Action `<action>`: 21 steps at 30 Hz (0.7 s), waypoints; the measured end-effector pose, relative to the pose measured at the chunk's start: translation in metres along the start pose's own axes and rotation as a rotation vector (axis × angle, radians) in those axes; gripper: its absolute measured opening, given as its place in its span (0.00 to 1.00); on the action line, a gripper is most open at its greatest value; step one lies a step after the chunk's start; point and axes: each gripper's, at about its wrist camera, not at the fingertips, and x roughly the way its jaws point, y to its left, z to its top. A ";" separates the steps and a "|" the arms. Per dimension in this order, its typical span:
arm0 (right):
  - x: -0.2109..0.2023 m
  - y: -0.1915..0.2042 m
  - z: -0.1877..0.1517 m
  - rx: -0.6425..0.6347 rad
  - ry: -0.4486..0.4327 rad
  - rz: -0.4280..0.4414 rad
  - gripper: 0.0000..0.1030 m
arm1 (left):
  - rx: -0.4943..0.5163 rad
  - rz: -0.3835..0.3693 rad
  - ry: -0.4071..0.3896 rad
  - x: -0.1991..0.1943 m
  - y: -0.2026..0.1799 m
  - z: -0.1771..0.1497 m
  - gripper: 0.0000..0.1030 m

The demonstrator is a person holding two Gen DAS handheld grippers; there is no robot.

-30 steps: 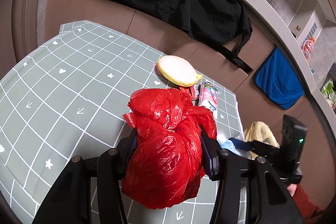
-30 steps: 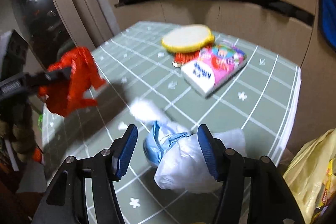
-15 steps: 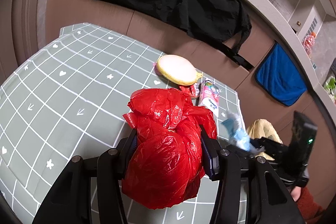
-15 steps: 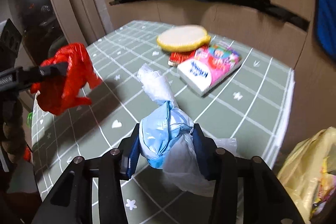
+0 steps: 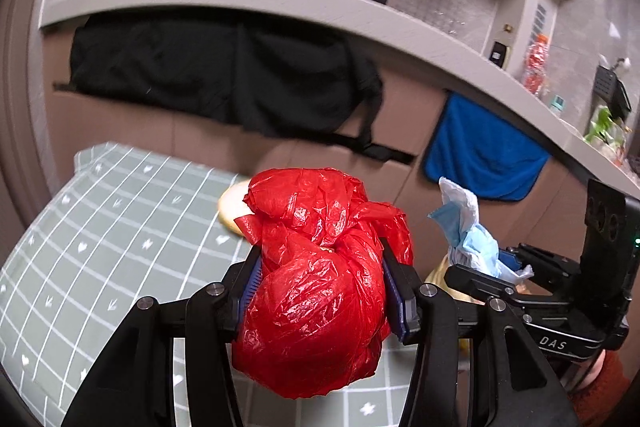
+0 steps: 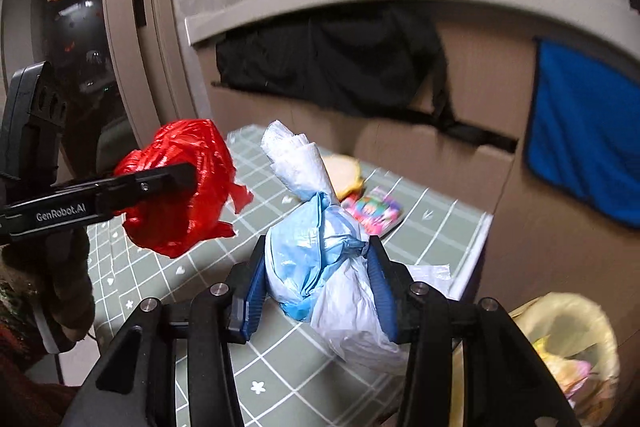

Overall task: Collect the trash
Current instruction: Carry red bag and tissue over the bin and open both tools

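Note:
A knotted red plastic bag hangs between the blue pads of my left gripper, which is shut on it above the green checked table. My right gripper is shut on a tied blue-and-white plastic bag, whose white tail sticks upward; it is held clear of the tabletop. In the right wrist view the red bag and the left gripper are at the left. In the left wrist view the blue-and-white bag is at the right.
A round yellow object and a colourful tissue pack lie at the table's far side. A yellow bag of rubbish stands open beyond the table's right edge. A black garment and a blue towel hang on the wall behind.
My right gripper closed on the blue-and-white bag and lifted it off the table. Both grippers rose, so more wall and less tabletop shows. The red bag stayed gripped.

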 end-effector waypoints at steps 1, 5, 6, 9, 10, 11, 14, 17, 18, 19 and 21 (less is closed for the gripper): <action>-0.007 -0.003 0.002 -0.005 -0.015 -0.011 0.42 | 0.009 -0.004 -0.007 0.001 -0.008 0.003 0.50; -0.033 -0.015 0.005 -0.019 -0.070 -0.057 0.42 | 0.045 -0.022 -0.026 0.004 -0.035 0.013 0.50; -0.039 -0.019 0.005 -0.017 -0.081 -0.065 0.42 | 0.055 -0.030 -0.032 0.005 -0.044 0.016 0.50; -0.058 -0.038 0.004 0.002 -0.115 -0.093 0.42 | 0.083 -0.057 -0.049 0.009 -0.069 0.023 0.50; -0.063 -0.044 0.004 0.006 -0.123 -0.104 0.42 | 0.091 -0.067 -0.053 0.011 -0.077 0.025 0.50; -0.070 -0.050 0.003 0.011 -0.131 -0.120 0.42 | 0.100 -0.079 -0.058 0.014 -0.087 0.027 0.50; -0.093 -0.073 -0.003 0.038 -0.156 -0.173 0.42 | 0.140 -0.123 -0.071 0.024 -0.120 0.033 0.50; -0.115 -0.099 -0.006 0.075 -0.173 -0.229 0.42 | 0.168 -0.170 -0.074 0.035 -0.150 0.036 0.50; -0.124 -0.108 -0.009 0.090 -0.179 -0.252 0.42 | 0.176 -0.182 -0.074 0.038 -0.158 0.036 0.50; -0.130 -0.115 -0.011 0.104 -0.184 -0.269 0.42 | 0.189 -0.197 -0.074 0.043 -0.169 0.035 0.50; -0.147 -0.133 -0.016 0.151 -0.195 -0.289 0.42 | 0.208 -0.217 -0.073 0.050 -0.188 0.034 0.50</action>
